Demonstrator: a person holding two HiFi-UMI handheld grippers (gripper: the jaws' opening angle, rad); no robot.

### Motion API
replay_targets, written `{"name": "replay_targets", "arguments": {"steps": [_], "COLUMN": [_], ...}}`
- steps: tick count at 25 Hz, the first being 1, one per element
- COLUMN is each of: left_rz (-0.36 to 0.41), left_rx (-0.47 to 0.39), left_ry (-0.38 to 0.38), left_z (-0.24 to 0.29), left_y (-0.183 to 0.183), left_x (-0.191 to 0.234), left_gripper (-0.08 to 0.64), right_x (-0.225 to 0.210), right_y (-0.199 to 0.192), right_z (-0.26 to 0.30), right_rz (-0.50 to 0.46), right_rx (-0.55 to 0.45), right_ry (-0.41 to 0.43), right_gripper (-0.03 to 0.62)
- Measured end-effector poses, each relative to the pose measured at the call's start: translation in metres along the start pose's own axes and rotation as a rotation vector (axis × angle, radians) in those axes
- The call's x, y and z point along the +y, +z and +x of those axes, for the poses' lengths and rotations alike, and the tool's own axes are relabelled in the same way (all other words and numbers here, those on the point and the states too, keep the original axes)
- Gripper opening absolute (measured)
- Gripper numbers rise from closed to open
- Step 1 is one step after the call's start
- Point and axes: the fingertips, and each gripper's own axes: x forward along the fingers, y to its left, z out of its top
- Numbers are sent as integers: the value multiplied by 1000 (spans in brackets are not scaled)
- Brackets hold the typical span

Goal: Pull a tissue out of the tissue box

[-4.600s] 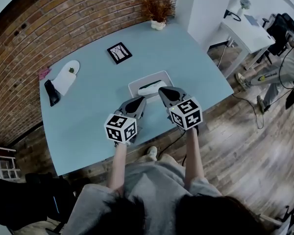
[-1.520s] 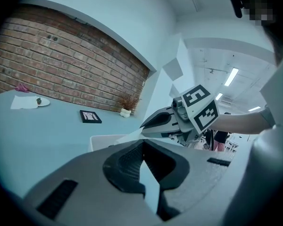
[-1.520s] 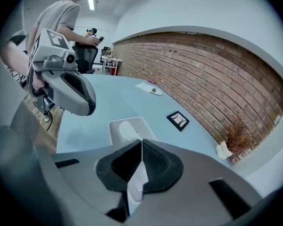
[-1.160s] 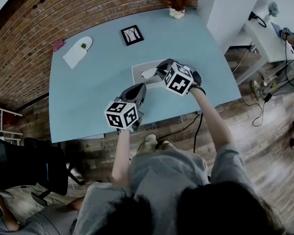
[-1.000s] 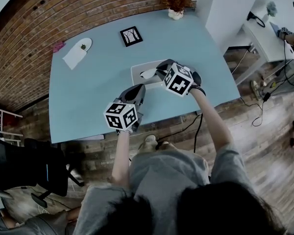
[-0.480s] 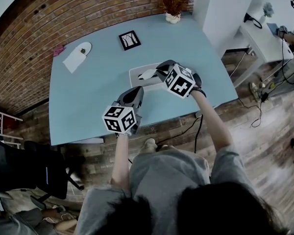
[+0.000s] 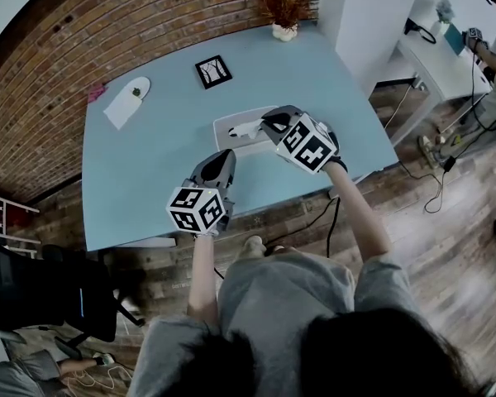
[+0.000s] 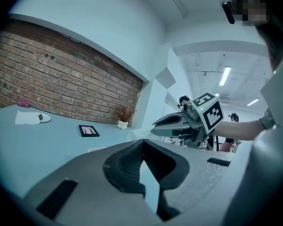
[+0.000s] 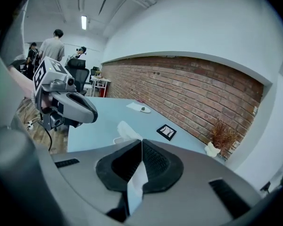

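The tissue box (image 7: 225, 139) lies flat on the light blue table (image 7: 149, 164), just ahead of both grippers. A white tissue (image 7: 246, 128) rises from its slot. My right gripper (image 7: 265, 122) is over the box's right end and shut on that tissue. In the right gripper view the tissue (image 9: 126, 131) bunches beyond the closed tips of the right gripper (image 9: 141, 142), and a strip of it runs back between the pads. My left gripper (image 7: 223, 157) hovers nearer the table's front edge, left of the box, touching nothing. In its own view the left gripper (image 8: 142, 142) has its tips together and nothing between them.
A small framed picture (image 7: 213, 70) lies behind the box, and a dried plant in a white pot (image 7: 283, 16) stands at the far edge. A white plate with a small item (image 7: 124, 102) sits far left. A brick wall runs behind; a white desk (image 7: 430, 44) stands to the right.
My right gripper has lifted a little above the box with the tissue still pinched, so more tissue shows. The left gripper has stayed near the front edge.
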Motion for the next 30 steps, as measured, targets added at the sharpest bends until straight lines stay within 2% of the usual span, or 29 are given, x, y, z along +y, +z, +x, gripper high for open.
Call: {"name": "replay_targets", "arguments": {"steps": [11,20,25,30], "left_rz": [68,88,86,91], "left_rx": [-70,-101,-106,-101], "left_ry": [-4,16,26,30], "left_z": [-20,-39,-48,-50], "left_y": [23,26,23,21], "left_x": [-22,-38,-38,-41], "left_gripper": [3,3,3,3], "right_x": [12,25,32,37], "right_y": [12,8,9,4], "right_z": [-38,-68,-78,-77], "right_rz": [209,355,389,369], "right_rx": [-205,-327,-371,-356], "right_ry": [-61,-101,-116,-110], "right_gripper": [2,1,0,0]}}
